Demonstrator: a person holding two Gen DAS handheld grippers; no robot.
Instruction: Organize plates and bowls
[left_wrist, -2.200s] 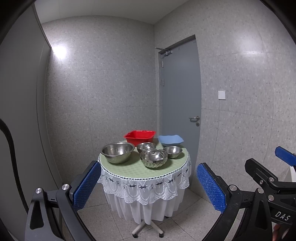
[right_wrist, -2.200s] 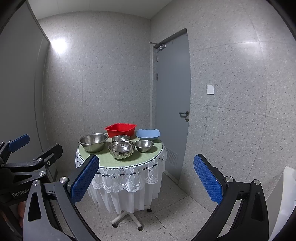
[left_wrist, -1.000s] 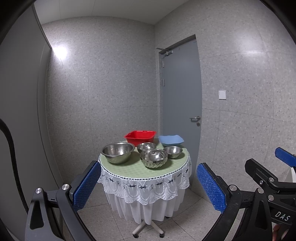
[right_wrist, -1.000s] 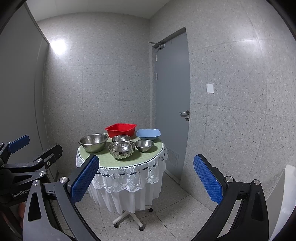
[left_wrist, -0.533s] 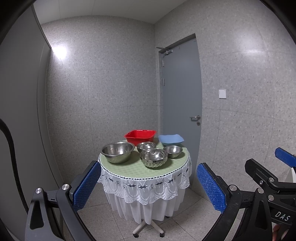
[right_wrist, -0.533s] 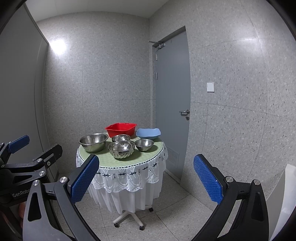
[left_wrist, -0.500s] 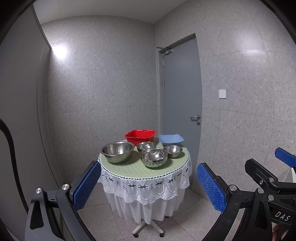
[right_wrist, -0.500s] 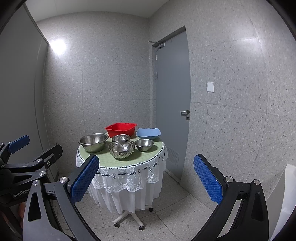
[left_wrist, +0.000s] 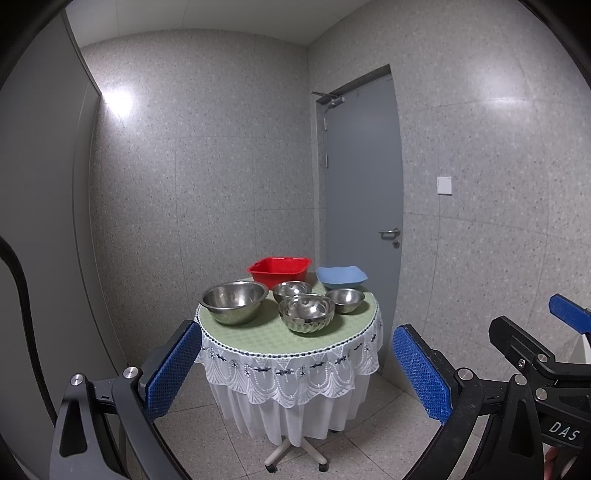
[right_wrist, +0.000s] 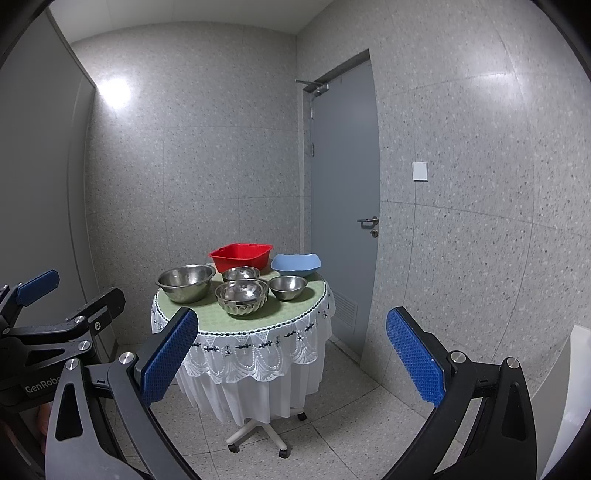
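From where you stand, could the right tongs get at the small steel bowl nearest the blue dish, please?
Probably not yet: the right tongs are open but well short of the table. Nothing blocks the small steel bowl; its right side is free.

Red tub, pale blue dish, shiny silver bowls; green cloth with white lace trim; speckled grey walls; blue gripper pads.

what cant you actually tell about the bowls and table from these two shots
- Nested steel bowls: count unclear, too small in both views.
- Red basin inside: hidden by its own front wall.
- Blue dish contents: viewing angle too low.
- Table legs: covered by the lace cloth; only the wheeled base shows.
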